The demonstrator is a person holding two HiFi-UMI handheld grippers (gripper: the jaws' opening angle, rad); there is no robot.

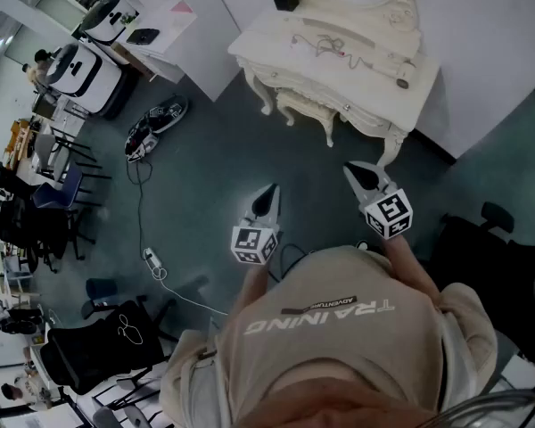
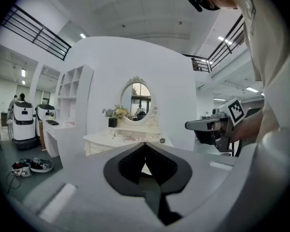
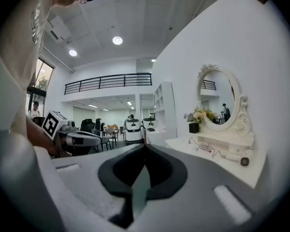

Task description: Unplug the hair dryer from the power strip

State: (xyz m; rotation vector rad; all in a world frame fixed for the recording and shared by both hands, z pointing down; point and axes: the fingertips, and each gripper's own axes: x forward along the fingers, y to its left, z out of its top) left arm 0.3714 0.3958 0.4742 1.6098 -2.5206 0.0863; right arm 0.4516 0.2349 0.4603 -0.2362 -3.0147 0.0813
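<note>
The white dryer (image 3: 234, 157) is lying on the table (image 3: 217, 172) near its right end, its cord trailing beside it; left gripper (image 1: 268, 192) and right gripper (image 1: 355, 174) are hovering empty, jaws closed.

Left hand-held gripper (image 2: 145, 143) — jaws together, dressing table (image 2: 104, 140) ahead, oval mirror (image 2: 137, 98)

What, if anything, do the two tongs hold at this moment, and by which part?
Nothing. The left tongs and the right tongs are both shut and empty.
</note>
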